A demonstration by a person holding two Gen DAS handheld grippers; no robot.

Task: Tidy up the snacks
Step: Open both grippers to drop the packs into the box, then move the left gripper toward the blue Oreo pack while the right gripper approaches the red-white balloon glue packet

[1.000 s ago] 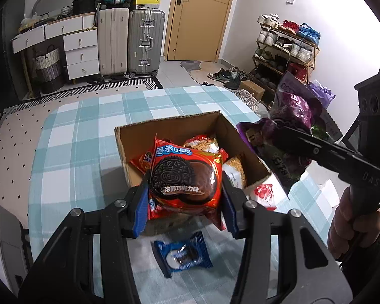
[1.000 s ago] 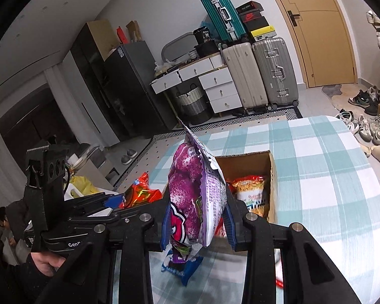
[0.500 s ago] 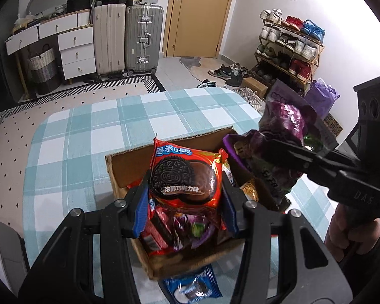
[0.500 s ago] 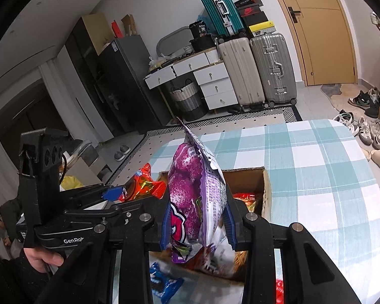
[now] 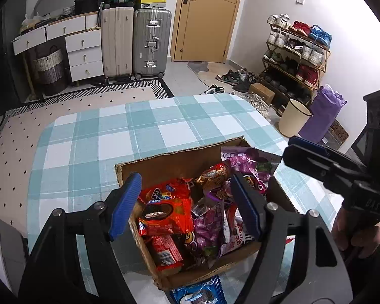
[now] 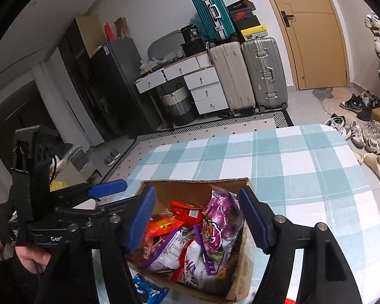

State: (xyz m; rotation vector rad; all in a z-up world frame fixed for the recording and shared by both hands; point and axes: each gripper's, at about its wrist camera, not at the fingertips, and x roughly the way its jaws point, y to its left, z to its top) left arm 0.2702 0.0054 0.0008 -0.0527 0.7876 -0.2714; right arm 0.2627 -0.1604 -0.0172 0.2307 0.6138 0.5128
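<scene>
A cardboard box (image 5: 179, 155) (image 6: 190, 184) full of snack packets stands on the checked table. My left gripper (image 5: 186, 177) hangs over it with its jaws opening and nothing pressed between the blue pads. The red Oreo packet (image 5: 167, 215) lies loose in the box below them. My right gripper (image 6: 197, 191) is also over the box, its jaws opening, with the purple snack bag (image 6: 223, 217) (image 5: 245, 162) resting inside against the far right corner. A blue Oreo packet (image 5: 197, 293) (image 6: 147, 291) lies on the table in front of the box.
The table wears a teal and white checked cloth (image 5: 139, 131). Beyond it are suitcases (image 5: 149, 40), white drawers (image 5: 83, 50), a door (image 5: 205, 17), a shoe rack (image 5: 296, 50) and a cream bin (image 5: 291, 119). A person's hand (image 6: 30, 255) holds the left gripper.
Both grippers came forward over the box and opened. The red Oreo packet left the left jaws and the purple bag left the right jaws; both now lie in the box.
</scene>
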